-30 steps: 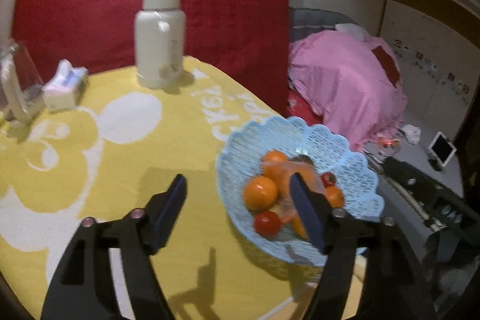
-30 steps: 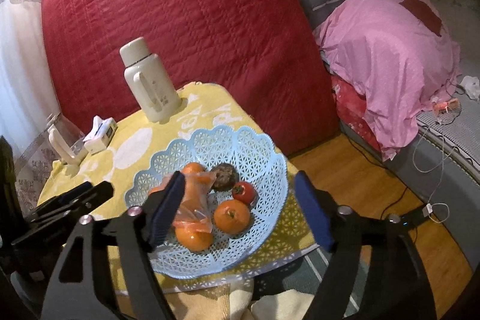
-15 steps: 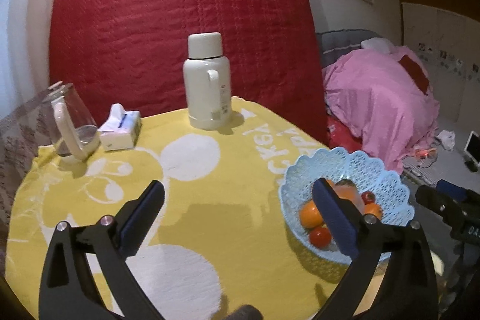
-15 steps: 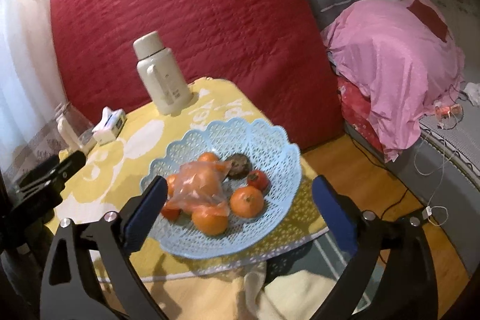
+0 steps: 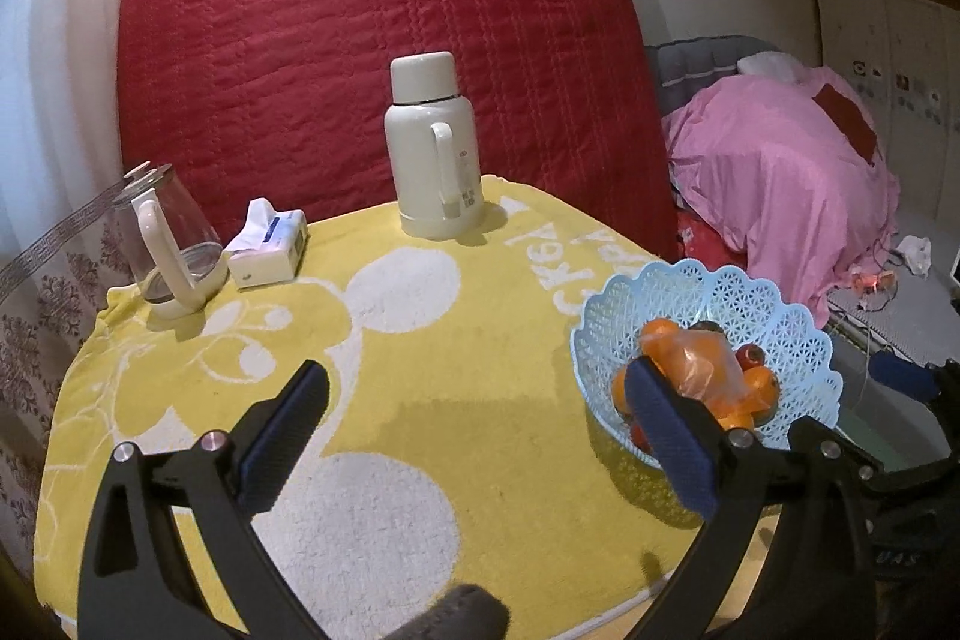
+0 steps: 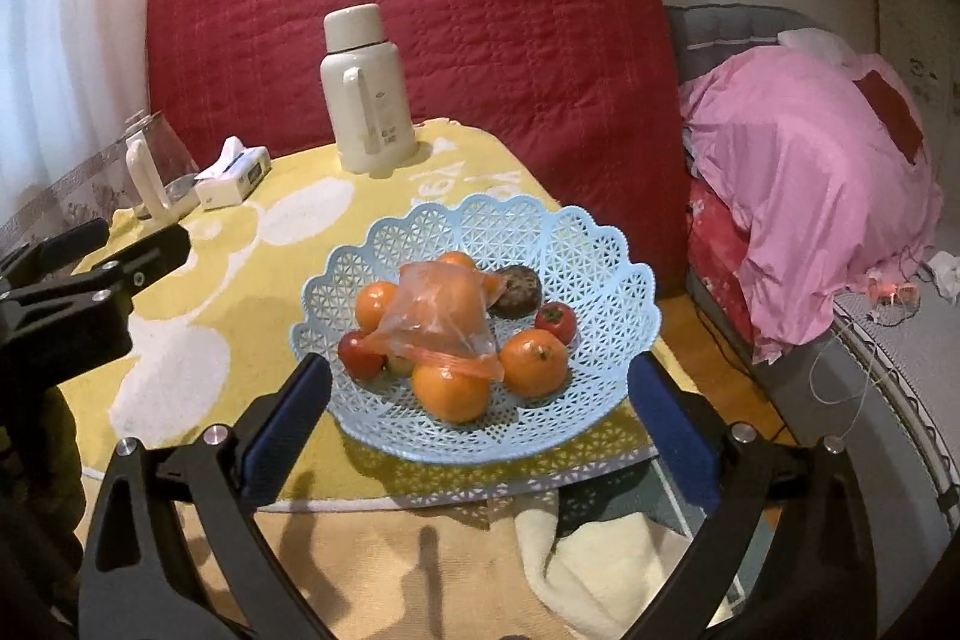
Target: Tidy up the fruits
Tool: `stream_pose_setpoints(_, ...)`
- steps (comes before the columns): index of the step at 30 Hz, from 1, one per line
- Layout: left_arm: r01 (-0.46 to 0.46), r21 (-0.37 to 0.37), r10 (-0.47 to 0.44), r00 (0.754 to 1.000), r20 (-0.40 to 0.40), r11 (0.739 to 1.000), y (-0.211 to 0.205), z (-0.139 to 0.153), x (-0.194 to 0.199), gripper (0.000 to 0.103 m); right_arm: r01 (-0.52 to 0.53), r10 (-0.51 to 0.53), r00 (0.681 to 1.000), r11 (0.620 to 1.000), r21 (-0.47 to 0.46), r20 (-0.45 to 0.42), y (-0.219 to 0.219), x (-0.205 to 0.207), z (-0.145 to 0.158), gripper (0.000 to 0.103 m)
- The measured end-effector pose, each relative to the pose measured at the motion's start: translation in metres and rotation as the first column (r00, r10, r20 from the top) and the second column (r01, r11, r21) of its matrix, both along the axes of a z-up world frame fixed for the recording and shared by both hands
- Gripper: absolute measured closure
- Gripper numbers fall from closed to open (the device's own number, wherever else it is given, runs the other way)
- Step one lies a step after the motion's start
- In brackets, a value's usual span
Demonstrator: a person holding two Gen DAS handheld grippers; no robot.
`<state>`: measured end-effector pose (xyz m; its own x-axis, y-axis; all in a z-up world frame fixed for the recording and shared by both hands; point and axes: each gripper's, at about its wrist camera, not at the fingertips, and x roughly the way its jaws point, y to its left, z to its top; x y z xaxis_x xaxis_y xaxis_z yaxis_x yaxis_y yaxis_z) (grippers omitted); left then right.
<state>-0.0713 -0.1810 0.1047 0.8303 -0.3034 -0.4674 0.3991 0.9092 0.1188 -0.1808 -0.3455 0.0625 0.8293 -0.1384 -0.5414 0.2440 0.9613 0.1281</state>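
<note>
Fruit basket (image 6: 480, 334) at table's near-right edge, holding oranges, tomatoes, clear bag (image 6: 441, 316) on top. R gripper (image 6: 480, 436) faces it dead ahead, nearer; L gripper (image 5: 480, 436) aims left of it. Both wide open, empty.

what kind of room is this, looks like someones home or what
Most likely a bedroom in a home. A bed under a pink cover stands beside a small table with a yellow towel, which holds a white thermos, a tissue pack and a blue basket of fruit.
</note>
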Motion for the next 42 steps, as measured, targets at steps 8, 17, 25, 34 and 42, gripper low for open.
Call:
stream_pose_setpoints(8,-0.004,0.004,0.004,1.0,0.012,1.0,-0.001,0.003,-0.004,0.005,0.017,-0.017,1.0,1.0,-0.014,0.021,-0.006,-0.005,0.007,0.003)
stream_pose_setpoints(17,-0.008,0.011,0.008,1.0,0.02,1.0,-0.002,0.005,-0.008,0.005,0.016,-0.014,0.999,0.998,-0.054,0.032,-0.004,-0.009,0.013,0.003)
stream_pose_setpoints(25,0.0,0.02,-0.001,1.0,0.024,1.0,-0.006,0.005,-0.009,0.005,0.006,-0.005,1.0,0.998,-0.061,0.023,-0.003,-0.009,0.011,0.003)
stream_pose_setpoints(34,0.028,0.039,-0.028,1.0,0.008,0.999,-0.015,-0.002,-0.012,0.005,0.009,-0.009,1.0,0.999,-0.054,-0.003,-0.006,-0.005,0.004,0.003)
stream_pose_setpoints(42,0.037,0.039,-0.037,0.999,-0.018,0.999,-0.018,-0.006,-0.009,0.005,0.005,-0.006,1.0,0.999,-0.049,-0.024,-0.008,-0.001,-0.003,0.003)
